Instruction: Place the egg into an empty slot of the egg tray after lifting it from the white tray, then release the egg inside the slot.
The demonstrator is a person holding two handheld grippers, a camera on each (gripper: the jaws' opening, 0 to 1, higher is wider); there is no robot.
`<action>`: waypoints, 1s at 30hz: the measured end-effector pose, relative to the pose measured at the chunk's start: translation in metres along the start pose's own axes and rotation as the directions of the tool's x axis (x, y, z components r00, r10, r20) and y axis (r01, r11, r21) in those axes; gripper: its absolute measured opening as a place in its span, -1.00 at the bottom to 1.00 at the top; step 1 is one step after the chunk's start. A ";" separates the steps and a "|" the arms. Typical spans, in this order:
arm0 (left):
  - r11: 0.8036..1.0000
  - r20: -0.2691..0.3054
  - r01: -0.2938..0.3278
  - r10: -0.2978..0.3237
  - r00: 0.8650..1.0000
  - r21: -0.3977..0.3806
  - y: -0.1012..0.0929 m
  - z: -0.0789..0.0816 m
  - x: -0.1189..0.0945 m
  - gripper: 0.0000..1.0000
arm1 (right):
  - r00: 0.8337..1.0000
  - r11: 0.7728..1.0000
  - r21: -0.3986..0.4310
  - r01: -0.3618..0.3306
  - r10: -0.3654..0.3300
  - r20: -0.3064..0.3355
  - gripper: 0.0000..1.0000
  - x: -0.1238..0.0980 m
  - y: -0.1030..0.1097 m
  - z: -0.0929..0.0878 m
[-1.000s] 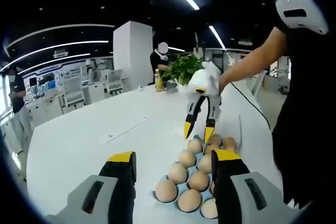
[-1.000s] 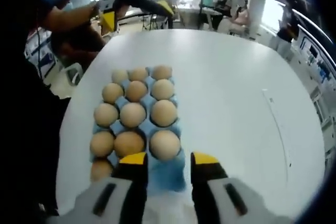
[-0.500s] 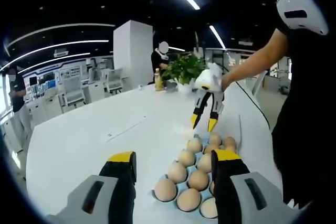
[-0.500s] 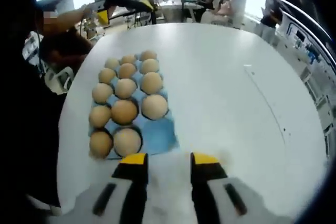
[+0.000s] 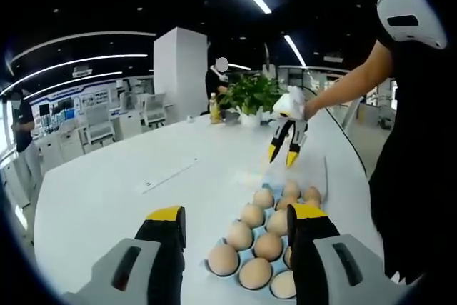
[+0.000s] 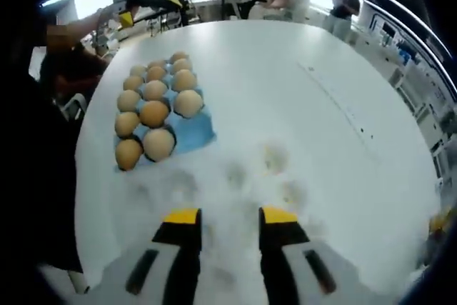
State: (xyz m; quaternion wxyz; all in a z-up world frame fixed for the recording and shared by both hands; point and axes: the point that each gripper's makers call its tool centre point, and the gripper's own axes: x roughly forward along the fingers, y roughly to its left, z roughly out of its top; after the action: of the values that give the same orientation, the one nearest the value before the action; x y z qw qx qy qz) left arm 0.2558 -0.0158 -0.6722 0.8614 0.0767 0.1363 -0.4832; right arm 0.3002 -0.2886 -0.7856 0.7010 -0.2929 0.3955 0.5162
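A blue egg tray (image 6: 198,131) holds several brown eggs (image 6: 154,113) at the left of the white table; its near corner slot is bare. In the left gripper view the same eggs (image 5: 253,215) lie just beyond my left gripper (image 5: 236,216), which is open and holds nothing. My right gripper (image 6: 230,217) is open and holds nothing, hovering over a blurred white surface with shallow hollows (image 6: 274,156). Seen from the left, the right gripper (image 5: 283,156) hangs in the air past the tray's far end. The left gripper (image 6: 148,8) shows at the right gripper view's top left.
The white table (image 5: 121,191) stretches wide to the left of the egg tray. A potted plant (image 5: 251,95) and a bottle (image 5: 213,108) stand at its far end. The person's arm (image 5: 343,83) and body are on the right. People sit in the background.
My right gripper has risen and pulled back from the egg tray, so the tray has shrunk toward the upper left of its view. The left gripper has stayed put.
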 end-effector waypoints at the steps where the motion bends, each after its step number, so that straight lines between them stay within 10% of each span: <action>1: 1.000 -0.003 0.000 0.000 1.000 0.001 0.000 0.000 0.000 0.16 | 1.000 1.000 0.006 0.008 -0.008 -0.007 -0.37 -0.003 -0.002 -0.005; 30: 1.000 -0.007 0.010 -0.010 1.000 0.000 -0.001 0.002 0.002 0.15 | 0.976 0.975 0.102 0.199 -0.188 -0.110 -0.37 -0.057 -0.054 -0.084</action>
State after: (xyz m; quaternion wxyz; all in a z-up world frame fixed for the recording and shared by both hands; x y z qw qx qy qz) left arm 0.2563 -0.0187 -0.6713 0.8585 0.0780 0.1398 -0.4872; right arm 0.3222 -0.4015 -0.7801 0.7428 -0.3154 0.4278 0.4071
